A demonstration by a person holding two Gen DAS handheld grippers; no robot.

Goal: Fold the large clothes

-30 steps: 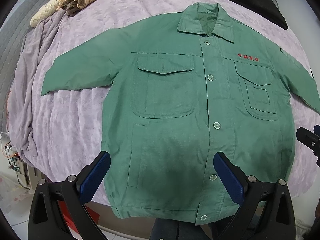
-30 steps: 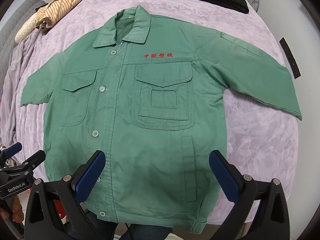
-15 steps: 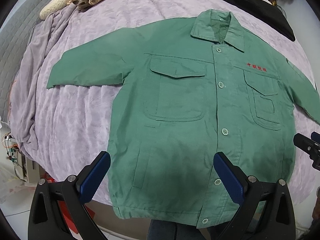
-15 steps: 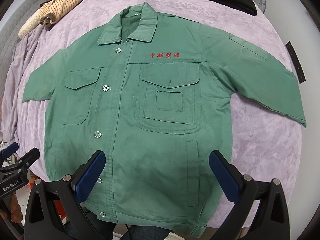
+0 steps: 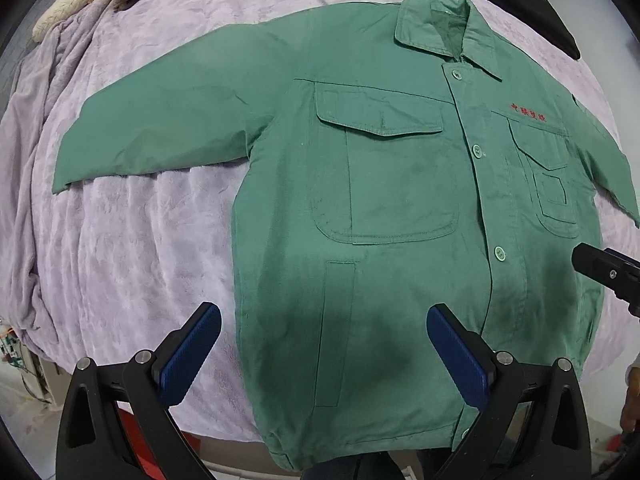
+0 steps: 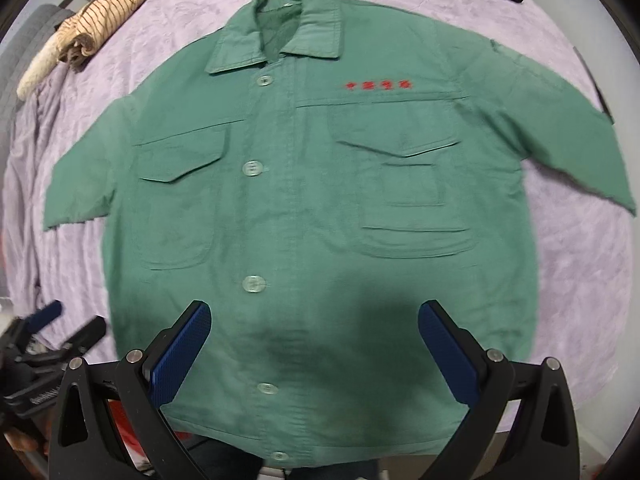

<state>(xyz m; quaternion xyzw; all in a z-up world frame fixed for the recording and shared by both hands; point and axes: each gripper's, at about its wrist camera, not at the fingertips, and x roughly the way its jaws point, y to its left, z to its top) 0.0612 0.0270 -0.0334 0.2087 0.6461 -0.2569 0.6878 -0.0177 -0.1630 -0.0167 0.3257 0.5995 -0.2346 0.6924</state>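
Green cotton of the work jacket [image 5: 400, 208] lay flat and face up on the lilac blanket [image 5: 132, 240], straight in front of both tools, with the collar at the far end and the hem nearest to the fingers. It was buttoned down the front and both sleeves were stretched out sideways. Red embroidered characters [image 6: 378, 85] sat above the chest pocket on the right side of the right tool's view.

The left gripper [image 5: 324, 354] hovered over the lower left part of the jacket with its jaws wide apart and nothing between them; its left blue pad [image 5: 191, 354] was above the blanket just beside the side seam, its other pad above the cloth near the button line. The right gripper [image 6: 314, 352] also stood wide and held nothing, both pads above the lower front of the jacket, with the button placket between them. Its view was a little blurred.

Far beyond the left sleeve lay a striped rolled cloth [image 6: 96, 28]. A black garment [image 5: 516, 4] lay past the collar, to the right.
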